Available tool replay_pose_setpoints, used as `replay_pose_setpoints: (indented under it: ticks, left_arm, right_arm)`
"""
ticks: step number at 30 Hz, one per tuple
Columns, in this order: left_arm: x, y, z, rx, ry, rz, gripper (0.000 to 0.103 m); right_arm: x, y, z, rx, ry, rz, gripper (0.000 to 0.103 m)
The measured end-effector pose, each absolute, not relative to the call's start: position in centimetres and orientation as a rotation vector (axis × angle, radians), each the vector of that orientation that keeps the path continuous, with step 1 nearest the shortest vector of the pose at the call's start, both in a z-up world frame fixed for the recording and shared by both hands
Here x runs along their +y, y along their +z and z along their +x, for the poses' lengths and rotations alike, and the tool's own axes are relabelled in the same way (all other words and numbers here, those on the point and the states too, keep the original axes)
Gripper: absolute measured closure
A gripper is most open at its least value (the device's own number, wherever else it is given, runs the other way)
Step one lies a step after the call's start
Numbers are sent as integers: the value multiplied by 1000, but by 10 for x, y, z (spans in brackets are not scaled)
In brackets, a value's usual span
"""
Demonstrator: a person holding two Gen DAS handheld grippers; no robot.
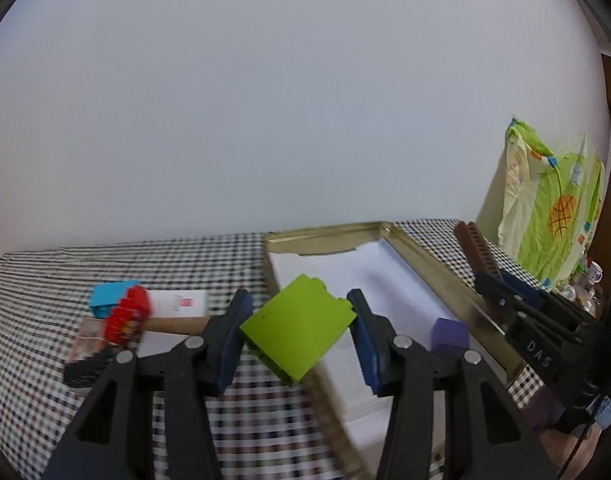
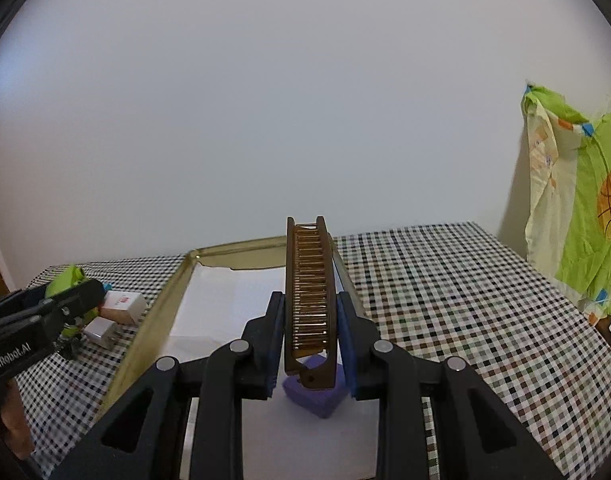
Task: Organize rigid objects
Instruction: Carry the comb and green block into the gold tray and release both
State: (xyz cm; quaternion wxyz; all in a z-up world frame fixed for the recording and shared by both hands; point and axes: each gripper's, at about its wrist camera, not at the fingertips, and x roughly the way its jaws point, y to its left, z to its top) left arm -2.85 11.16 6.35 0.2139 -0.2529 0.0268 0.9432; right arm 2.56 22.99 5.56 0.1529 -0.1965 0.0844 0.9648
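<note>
My left gripper (image 1: 299, 330) is shut on a lime green block (image 1: 297, 330) and holds it above the left edge of the gold tray (image 1: 425, 262). My right gripper (image 2: 310, 332) is shut on a brown folding comb (image 2: 310, 296), held upright over the tray (image 2: 153, 320). A purple cube (image 2: 317, 398) lies on the tray's white paper lining, right under the comb; it also shows in the left wrist view (image 1: 449, 336). The right gripper with the comb (image 1: 475, 250) shows at the right of the left wrist view. The left gripper with the green block (image 2: 65, 278) shows at the left of the right wrist view.
On the checked tablecloth (image 1: 45, 280) left of the tray lie a red toy hammer with a wooden handle (image 1: 129, 316), a blue block (image 1: 109, 298), a white box (image 1: 177, 304) and a dark object (image 1: 85, 360). A green printed bag (image 2: 577, 208) stands at the far right.
</note>
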Motion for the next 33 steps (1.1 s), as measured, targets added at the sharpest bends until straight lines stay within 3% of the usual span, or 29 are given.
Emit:
replay_pose_setpoints:
  ticks: [22, 33]
  left_arm:
    - [167, 23, -40, 264, 2611, -864, 55]
    - [168, 24, -41, 275, 2616, -852, 54]
  right_arm:
    - [219, 46, 5, 267, 2784, -736, 75]
    - [231, 37, -7, 280, 2793, -762, 75]
